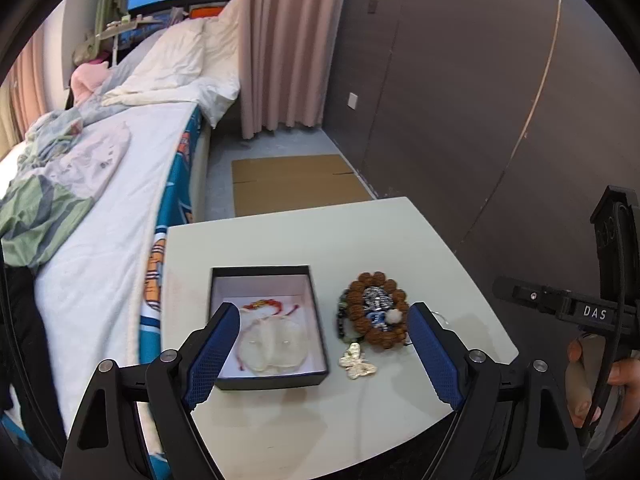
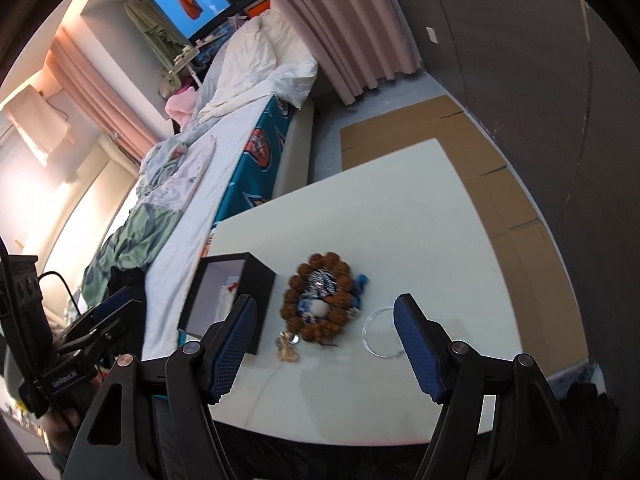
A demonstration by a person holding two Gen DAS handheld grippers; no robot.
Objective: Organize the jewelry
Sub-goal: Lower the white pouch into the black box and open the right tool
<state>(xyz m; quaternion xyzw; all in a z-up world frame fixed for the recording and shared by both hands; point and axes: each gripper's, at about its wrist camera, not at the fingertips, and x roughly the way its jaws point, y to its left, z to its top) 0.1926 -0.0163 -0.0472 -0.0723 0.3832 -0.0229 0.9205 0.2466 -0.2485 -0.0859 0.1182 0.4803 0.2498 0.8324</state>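
Note:
A black open box (image 1: 267, 380) with a white lining stands on the white table (image 1: 320, 240). In it lie a red string piece (image 1: 266, 305) and a clear pouch (image 1: 276, 345). To its right lie a brown bead bracelet (image 1: 378, 310) around a blue-and-silver piece (image 1: 376, 304), dark beads (image 1: 342, 320) and a gold butterfly (image 1: 357, 364). My left gripper (image 1: 322, 344) is open and empty above the box's near right corner. My right gripper (image 2: 325, 334) is open and empty near the bracelet (image 2: 320, 300). The box (image 2: 248, 280), the butterfly (image 2: 289, 346) and a clear ring (image 2: 382, 330) show there too.
A bed (image 1: 112, 208) with rumpled bedding runs along the table's left side. Flat cardboard (image 1: 292, 184) lies on the floor beyond the table, by a dark wall (image 1: 460, 100) and a pink curtain (image 1: 280, 40). The table's near edge is just below the grippers.

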